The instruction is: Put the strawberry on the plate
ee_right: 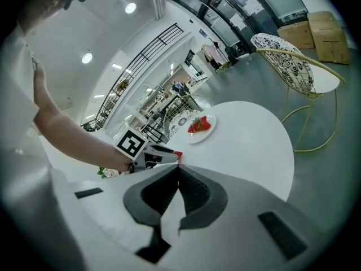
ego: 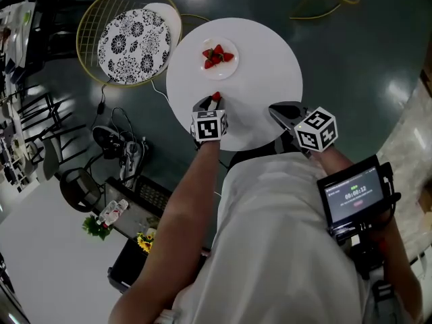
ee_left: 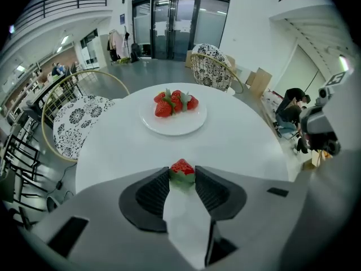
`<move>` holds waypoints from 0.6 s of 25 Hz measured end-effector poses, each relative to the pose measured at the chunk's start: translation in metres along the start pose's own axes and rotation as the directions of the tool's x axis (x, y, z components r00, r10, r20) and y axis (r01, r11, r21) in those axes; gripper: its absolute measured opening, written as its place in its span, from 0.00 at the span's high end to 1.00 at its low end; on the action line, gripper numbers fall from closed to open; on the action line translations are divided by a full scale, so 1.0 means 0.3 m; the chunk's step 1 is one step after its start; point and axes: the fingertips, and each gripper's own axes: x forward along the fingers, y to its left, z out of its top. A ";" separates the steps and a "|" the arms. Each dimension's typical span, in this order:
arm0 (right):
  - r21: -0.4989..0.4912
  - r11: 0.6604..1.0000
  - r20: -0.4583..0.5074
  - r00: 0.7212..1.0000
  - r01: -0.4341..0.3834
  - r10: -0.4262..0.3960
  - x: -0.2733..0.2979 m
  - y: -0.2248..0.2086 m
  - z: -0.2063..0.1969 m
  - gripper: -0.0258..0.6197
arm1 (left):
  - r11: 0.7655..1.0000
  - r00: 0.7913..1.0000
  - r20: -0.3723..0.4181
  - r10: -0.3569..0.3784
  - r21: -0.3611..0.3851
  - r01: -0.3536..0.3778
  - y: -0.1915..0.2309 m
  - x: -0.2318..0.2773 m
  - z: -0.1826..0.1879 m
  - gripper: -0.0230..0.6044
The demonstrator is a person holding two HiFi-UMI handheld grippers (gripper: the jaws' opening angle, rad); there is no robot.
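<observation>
A red strawberry [ego: 216, 96] [ee_left: 182, 171] sits right between the tips of my left gripper [ego: 215, 101] [ee_left: 182, 175], low over the round white table [ego: 270, 59]. The jaws stand wide beside it, and I see no squeeze on the fruit. A white plate [ego: 220, 69] [ee_left: 172, 127] with several strawberries [ego: 217, 55] [ee_left: 175, 104] lies farther back on the table, apart from the gripper. My right gripper [ego: 273, 111] [ee_right: 179, 169] hovers at the table's near right edge, shut with nothing in it. In its view the left gripper [ee_right: 176, 156] and the plate [ee_right: 202, 135] show ahead.
A gold wire chair with a black-and-white patterned cushion [ego: 131, 38] stands left of the table. Another such chair [ee_left: 211, 66] stands behind the table. Cables, bags and flowers [ego: 145, 241] lie on the dark floor at the near left.
</observation>
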 end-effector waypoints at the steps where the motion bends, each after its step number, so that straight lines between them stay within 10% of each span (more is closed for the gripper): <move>1: 0.001 1.000 0.001 1.000 0.001 -0.001 -0.001 -0.001 0.001 0.95 | 1.000 1.000 0.006 -0.005 -0.002 0.005 -0.004 -0.004 0.005 0.75; 15: 0.005 1.000 0.024 1.000 -0.009 0.009 0.027 0.011 0.053 0.95 | 0.998 0.988 0.145 -0.058 0.020 0.055 -0.044 -0.049 0.216 0.75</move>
